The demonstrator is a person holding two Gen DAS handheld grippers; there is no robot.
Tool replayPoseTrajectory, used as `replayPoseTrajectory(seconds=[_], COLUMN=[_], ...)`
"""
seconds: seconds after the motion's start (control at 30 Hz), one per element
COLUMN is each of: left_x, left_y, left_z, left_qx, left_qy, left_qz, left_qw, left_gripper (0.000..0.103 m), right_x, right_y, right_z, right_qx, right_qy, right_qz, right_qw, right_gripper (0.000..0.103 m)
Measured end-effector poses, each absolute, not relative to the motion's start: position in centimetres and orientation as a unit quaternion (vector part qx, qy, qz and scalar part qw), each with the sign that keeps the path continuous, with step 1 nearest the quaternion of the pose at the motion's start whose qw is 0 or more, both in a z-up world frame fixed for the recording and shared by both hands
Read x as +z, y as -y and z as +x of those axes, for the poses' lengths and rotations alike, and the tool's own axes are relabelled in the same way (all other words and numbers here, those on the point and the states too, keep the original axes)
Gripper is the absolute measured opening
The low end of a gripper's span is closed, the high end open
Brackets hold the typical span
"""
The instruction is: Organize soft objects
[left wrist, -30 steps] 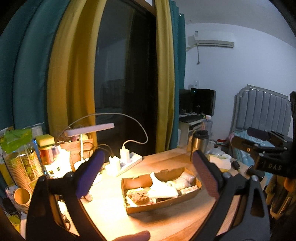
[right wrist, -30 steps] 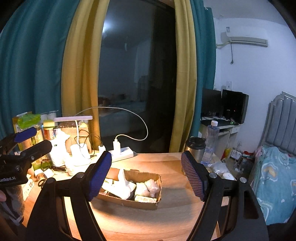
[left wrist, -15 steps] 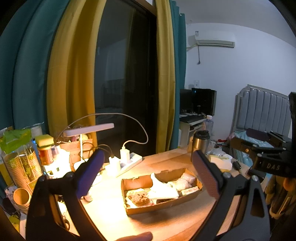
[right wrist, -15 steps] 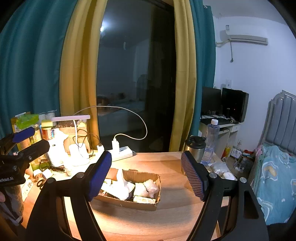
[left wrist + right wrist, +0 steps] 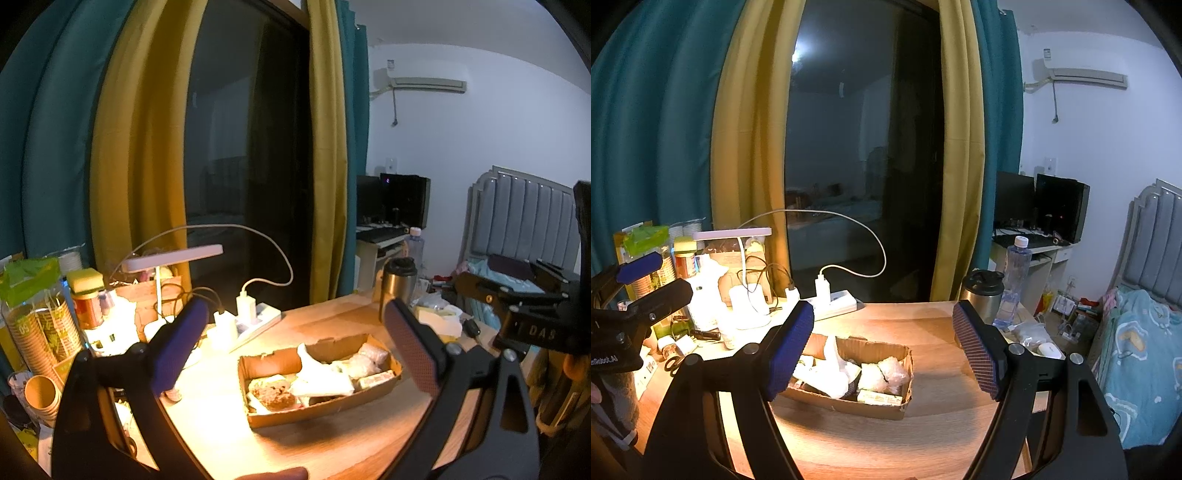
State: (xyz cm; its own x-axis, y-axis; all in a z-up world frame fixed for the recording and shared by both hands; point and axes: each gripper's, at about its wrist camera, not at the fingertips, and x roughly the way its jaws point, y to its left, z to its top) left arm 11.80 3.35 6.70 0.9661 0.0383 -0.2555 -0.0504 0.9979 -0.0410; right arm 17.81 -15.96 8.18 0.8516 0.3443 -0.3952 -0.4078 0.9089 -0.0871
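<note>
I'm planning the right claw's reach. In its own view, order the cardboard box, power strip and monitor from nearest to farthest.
1. Cardboard box, on the table just ahead.
2. Power strip, at the table's back edge, left.
3. Monitor, across the room, right.

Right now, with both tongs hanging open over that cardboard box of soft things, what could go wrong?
The cardboard box is shallow and probably light, so tugging one tangled piece could drag it along. The white crumpled sheet covers other items, so a grab may lift several. A wide swing could knock the steel tumbler or the plastic bottle nearby.
</note>
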Motion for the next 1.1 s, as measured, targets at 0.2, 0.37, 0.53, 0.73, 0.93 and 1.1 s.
replayPoseTrajectory(seconds=[0.2,0.37,0.53,0.73,0.93,1.1], left_x=[6.66,6.71,6.70,6.51,6.41,6.33], left_y=[-3.25,-3.14,-3.09,-3.07,-3.22,-3.30], left_z=[11.97,12.07,12.10,12.33,12.55,12.73], left_qx=[0.022,0.021,0.021,0.021,0.020,0.020], left_qy=[-0.129,-0.131,-0.131,-0.135,-0.136,-0.138], left_qz=[-0.023,-0.024,-0.024,-0.024,-0.022,-0.021], left_qw=[0.991,0.991,0.991,0.990,0.990,0.990], left_gripper=[0.098,0.098,0.098,0.098,0.098,0.098], right_x=[8.18,8.17,8.08,8.00,7.93,7.83], right_y=[15.98,15.98,15.94,15.83,15.77,15.65], right_z=[17.81,17.82,17.88,18.03,18.18,18.19], right_qx=[0.197,0.196,0.199,0.200,0.202,0.202], right_qy=[-0.189,-0.189,-0.191,-0.193,-0.195,-0.197], right_qz=[-0.085,-0.084,-0.084,-0.084,-0.083,-0.084], right_qw=[0.958,0.959,0.957,0.957,0.956,0.956], right_gripper=[0.080,0.080,0.080,0.080,0.080,0.080])
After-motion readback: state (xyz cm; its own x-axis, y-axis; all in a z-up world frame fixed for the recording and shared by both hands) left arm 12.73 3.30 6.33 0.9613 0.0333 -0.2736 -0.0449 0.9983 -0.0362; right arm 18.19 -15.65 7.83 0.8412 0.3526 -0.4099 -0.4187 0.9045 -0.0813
